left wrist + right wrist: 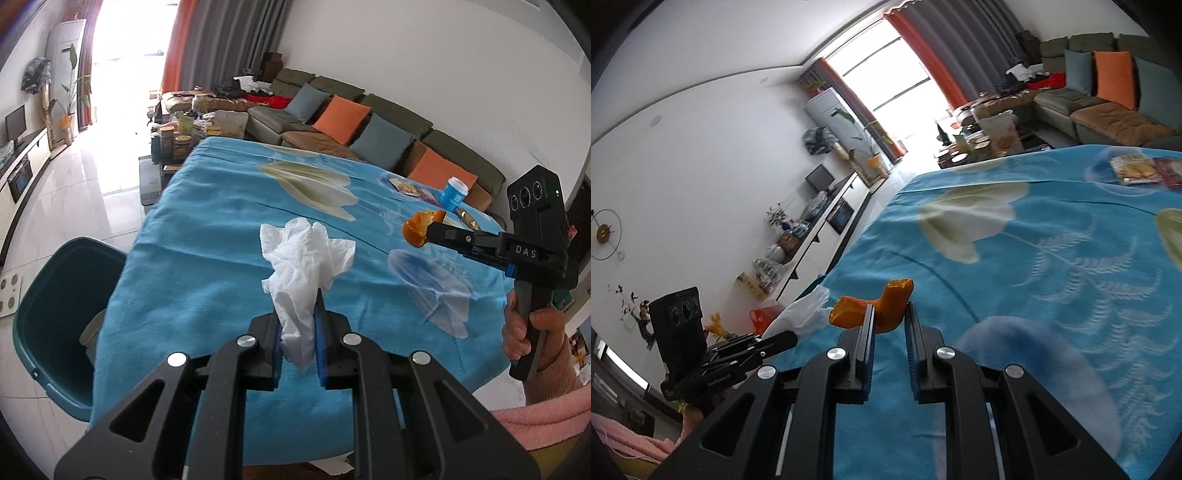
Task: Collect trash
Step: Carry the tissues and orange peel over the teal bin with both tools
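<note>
A crumpled white tissue (pixel 304 258) is pinched between the blue pads of my left gripper (pixel 300 314), which is shut on it above the blue floral tablecloth (pixel 221 229). My right gripper (pixel 890 314) is shut on a piece of orange peel (pixel 882 306). In the left wrist view the right gripper (pixel 430 230) reaches in from the right, a hand around its handle, with the orange peel (pixel 419 229) at its tip. The right wrist view shows the left gripper (pixel 786 339) at lower left with the tissue (pixel 809 310). A teal bin (pixel 55 314) stands on the floor beside the table's left edge.
A blue-and-white cup (pixel 454 192) and snack packets (pixel 406 188) lie at the far right of the table; the packets (pixel 1134 168) also show in the right wrist view. Beyond stand a sofa (pixel 369 122) with cushions and a cluttered coffee table (pixel 184 136). A pink sleeve (pixel 546 406) is at lower right.
</note>
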Motion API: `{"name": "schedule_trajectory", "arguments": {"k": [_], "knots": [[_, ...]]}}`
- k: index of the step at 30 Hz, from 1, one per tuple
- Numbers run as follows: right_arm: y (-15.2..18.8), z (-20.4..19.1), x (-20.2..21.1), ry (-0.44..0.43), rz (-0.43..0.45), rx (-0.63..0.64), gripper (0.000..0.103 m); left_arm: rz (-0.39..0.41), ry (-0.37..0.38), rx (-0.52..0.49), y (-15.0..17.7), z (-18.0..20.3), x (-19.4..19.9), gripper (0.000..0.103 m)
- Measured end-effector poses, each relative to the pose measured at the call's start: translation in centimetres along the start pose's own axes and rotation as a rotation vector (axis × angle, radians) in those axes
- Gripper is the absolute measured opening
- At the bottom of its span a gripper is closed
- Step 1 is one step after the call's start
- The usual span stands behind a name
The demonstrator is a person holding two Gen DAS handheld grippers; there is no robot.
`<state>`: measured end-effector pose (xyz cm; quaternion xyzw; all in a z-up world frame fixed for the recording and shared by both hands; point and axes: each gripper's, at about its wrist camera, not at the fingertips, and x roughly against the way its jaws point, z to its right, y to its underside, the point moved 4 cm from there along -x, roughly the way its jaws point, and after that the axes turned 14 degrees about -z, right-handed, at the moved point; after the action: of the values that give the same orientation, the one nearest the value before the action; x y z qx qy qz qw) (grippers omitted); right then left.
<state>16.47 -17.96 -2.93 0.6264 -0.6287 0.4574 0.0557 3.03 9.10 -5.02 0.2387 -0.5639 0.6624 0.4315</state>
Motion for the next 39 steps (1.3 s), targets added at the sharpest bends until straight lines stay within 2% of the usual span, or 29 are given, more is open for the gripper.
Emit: {"name": "schedule_trajectory", "arguments": {"k": [39], "knots": [[-1.0, -8.9, -7.5, -0.128, -0.132, 0.166, 0.014, 0.069, -0.115, 0.155, 1.8, -7.1, 4.7, 0.014]]}}
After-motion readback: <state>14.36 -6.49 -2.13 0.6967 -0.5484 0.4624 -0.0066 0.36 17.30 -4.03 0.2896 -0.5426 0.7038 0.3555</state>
